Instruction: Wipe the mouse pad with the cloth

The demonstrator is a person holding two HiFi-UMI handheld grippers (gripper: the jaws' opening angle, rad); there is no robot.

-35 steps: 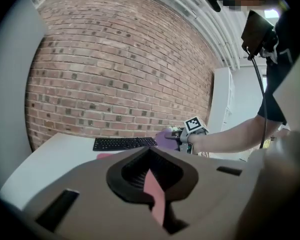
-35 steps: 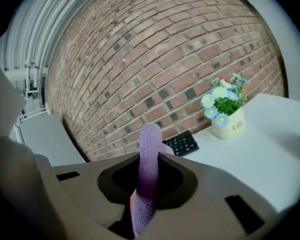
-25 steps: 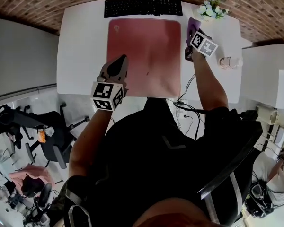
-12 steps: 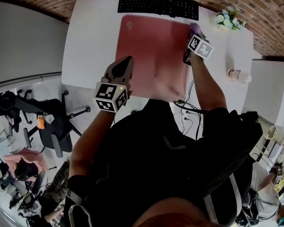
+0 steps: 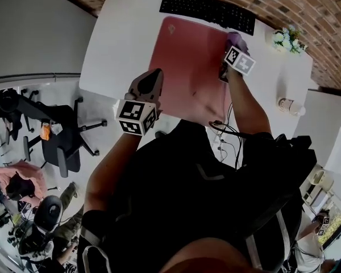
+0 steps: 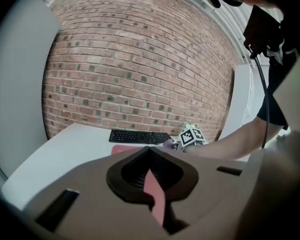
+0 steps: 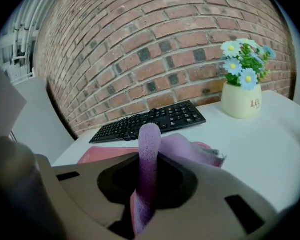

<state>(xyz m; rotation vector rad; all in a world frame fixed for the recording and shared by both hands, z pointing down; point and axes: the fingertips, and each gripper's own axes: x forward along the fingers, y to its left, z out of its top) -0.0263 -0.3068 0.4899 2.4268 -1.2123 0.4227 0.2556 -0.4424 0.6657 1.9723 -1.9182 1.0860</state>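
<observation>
The red mouse pad (image 5: 187,61) lies on the white desk (image 5: 122,38), in front of the black keyboard (image 5: 207,9). My right gripper (image 5: 232,46) is at the pad's far right corner, shut on the purple cloth (image 5: 235,37). In the right gripper view the cloth (image 7: 149,159) stands up between the jaws and spills to the right over the pad (image 7: 107,153). My left gripper (image 5: 153,75) hovers over the pad's near left edge, shut and empty. In the left gripper view a sliver of the pad (image 6: 153,189) shows through the left gripper (image 6: 150,151).
A pot of flowers (image 5: 288,38) and a small white cup (image 5: 290,107) stand on the desk's right side. Cables (image 5: 224,135) hang off the near edge. Office chairs (image 5: 65,147) stand on the floor to the left. A brick wall (image 7: 155,39) runs behind the desk.
The right gripper has carried the cloth left from the bare desk onto the pad's far right corner. The head view has swung, tilting the desk. The left gripper has stayed by the pad's near left edge.
</observation>
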